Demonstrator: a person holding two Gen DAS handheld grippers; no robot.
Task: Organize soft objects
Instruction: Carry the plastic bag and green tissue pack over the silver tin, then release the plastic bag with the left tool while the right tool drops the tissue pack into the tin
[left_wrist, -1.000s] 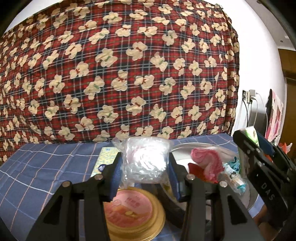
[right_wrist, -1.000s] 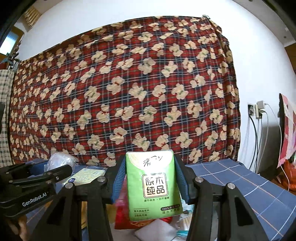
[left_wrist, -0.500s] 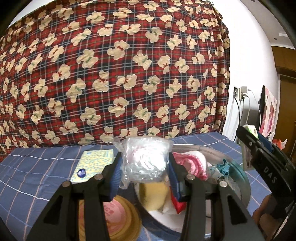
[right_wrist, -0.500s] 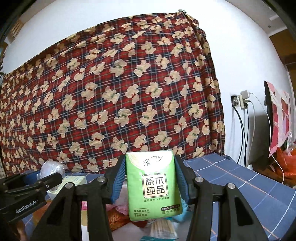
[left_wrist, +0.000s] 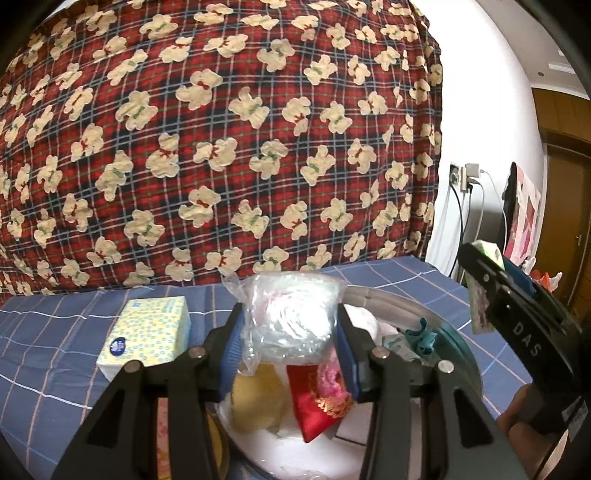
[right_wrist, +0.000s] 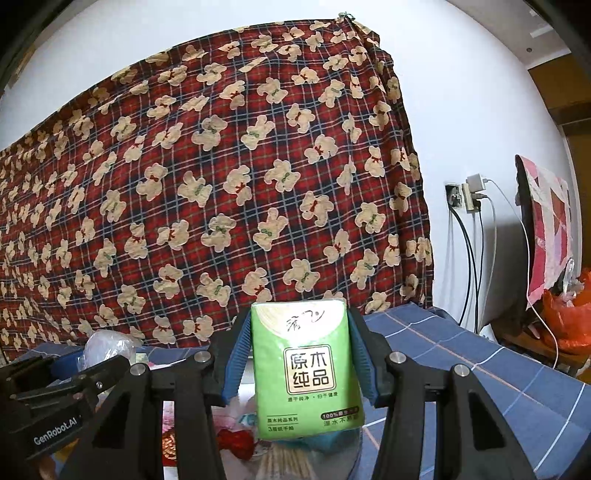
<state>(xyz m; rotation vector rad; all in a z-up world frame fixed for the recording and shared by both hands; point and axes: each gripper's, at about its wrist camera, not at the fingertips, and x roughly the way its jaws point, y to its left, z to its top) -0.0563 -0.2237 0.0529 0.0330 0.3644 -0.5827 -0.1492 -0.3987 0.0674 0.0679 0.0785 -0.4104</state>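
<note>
I have both grippers clamped over the round basin (left_wrist: 466, 363) to drop soft goods in — left gripper (left_wrist: 290, 345) squeezing a clear plastic bag (left_wrist: 291, 314), right gripper (right_wrist: 299, 363) pinching a green tissue pack (right_wrist: 304, 373).

Big red plaid cloth with cream teddy bears (right_wrist: 221, 192) covers most of the white wall (right_wrist: 461, 110). Wall socket with chargers and dangling cables (right_wrist: 469, 195) on the right, blue checked bedsheet (right_wrist: 480, 369) below.
</note>
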